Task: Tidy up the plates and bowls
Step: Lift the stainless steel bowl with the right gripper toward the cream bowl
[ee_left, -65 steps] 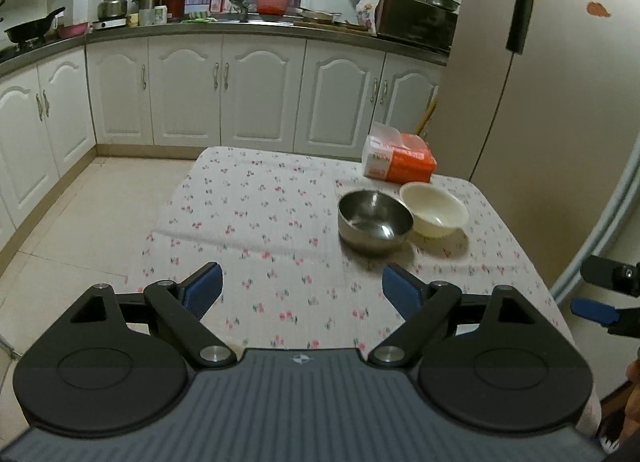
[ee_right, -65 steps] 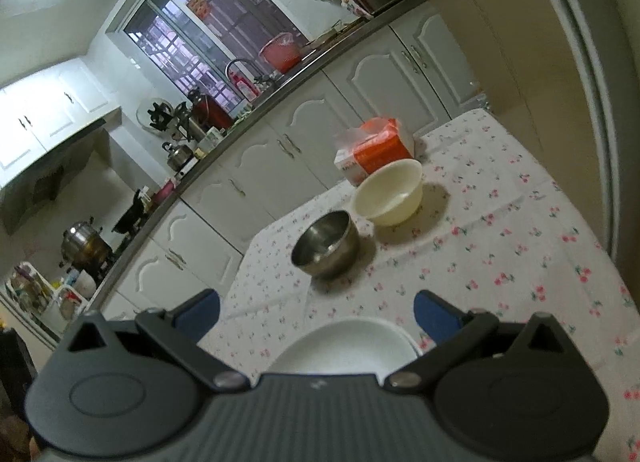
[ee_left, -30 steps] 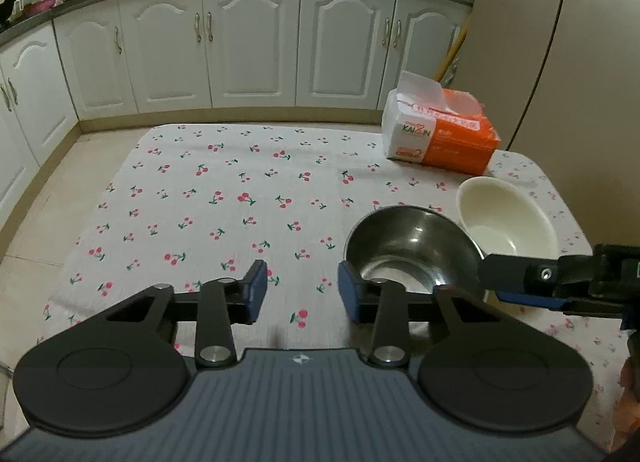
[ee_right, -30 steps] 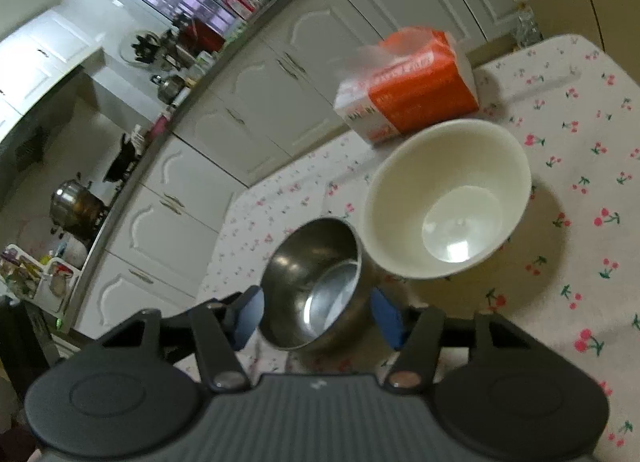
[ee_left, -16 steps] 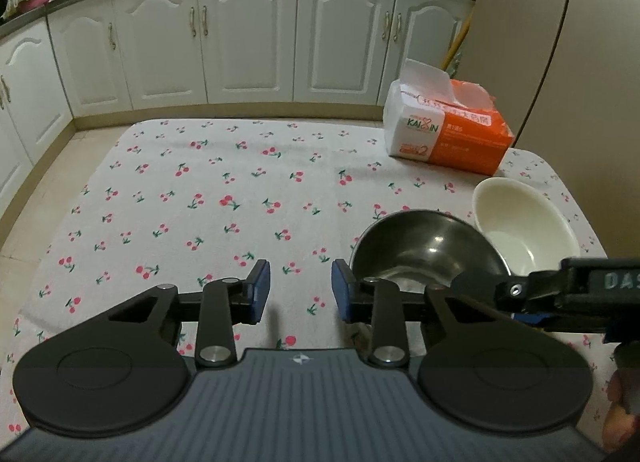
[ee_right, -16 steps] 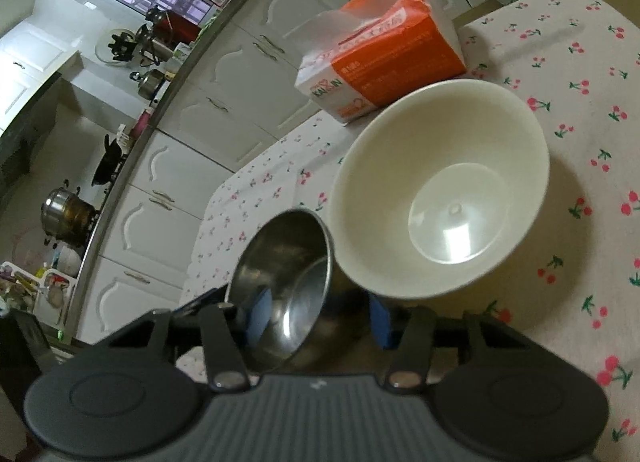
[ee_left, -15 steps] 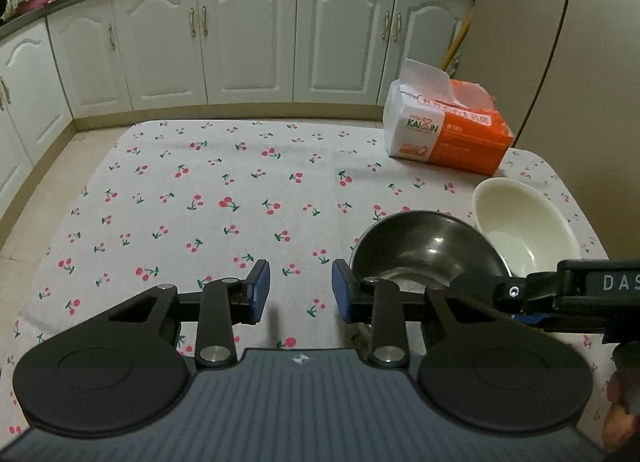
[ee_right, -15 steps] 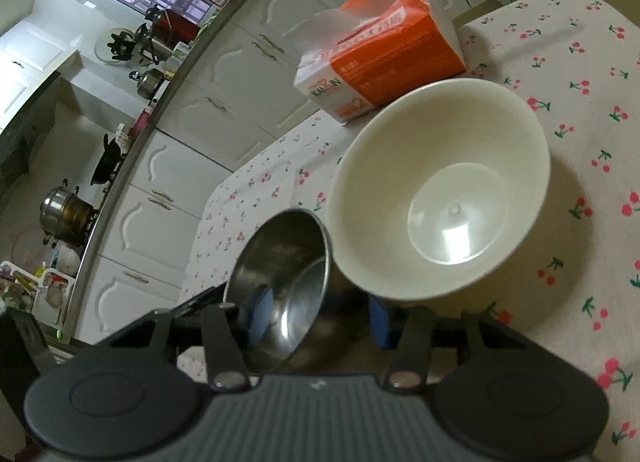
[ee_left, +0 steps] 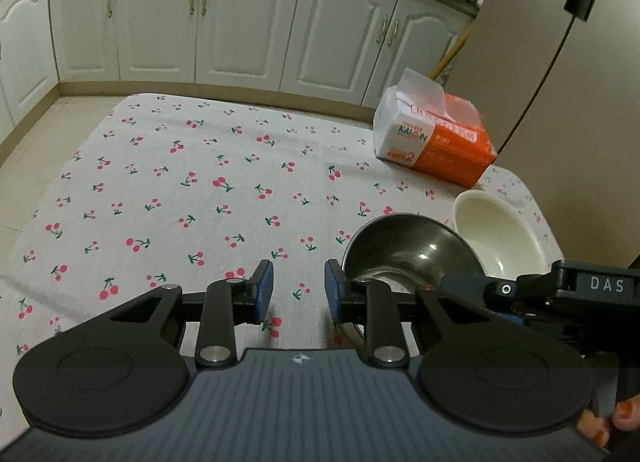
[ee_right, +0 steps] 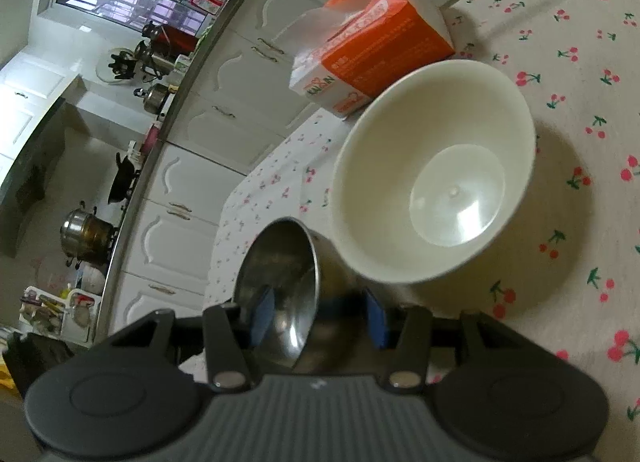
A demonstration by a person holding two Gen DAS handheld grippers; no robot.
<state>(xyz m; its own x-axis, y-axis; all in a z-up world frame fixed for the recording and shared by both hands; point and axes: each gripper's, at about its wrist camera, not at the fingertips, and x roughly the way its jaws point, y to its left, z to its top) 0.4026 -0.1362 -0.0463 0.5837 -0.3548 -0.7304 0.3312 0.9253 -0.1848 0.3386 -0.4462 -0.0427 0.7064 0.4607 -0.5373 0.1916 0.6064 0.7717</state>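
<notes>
My right gripper (ee_right: 318,314) has its fingers (ee_right: 260,312) set either side of the near wall of the steel bowl (ee_right: 280,282), one blue pad inside the rim and the other outside against the wall. The bowl sits tilted, its opening turned toward the left of the right wrist view. From the left wrist view the same steel bowl (ee_left: 400,250) shows on the right side of the surface (ee_left: 200,182), with my right gripper (ee_left: 480,294) reaching in from the right edge over its near rim.

My left gripper (ee_left: 298,292) hangs over the cherry-print cloth just left of the steel bowl, its fingers (ee_left: 264,290) narrow with a small gap and nothing between them.

The cream bowl (ee_right: 436,198) stands upright just right of the steel bowl; I cannot tell whether they touch. An orange and white tissue pack (ee_left: 432,142) lies beyond the bowls at the far right.
</notes>
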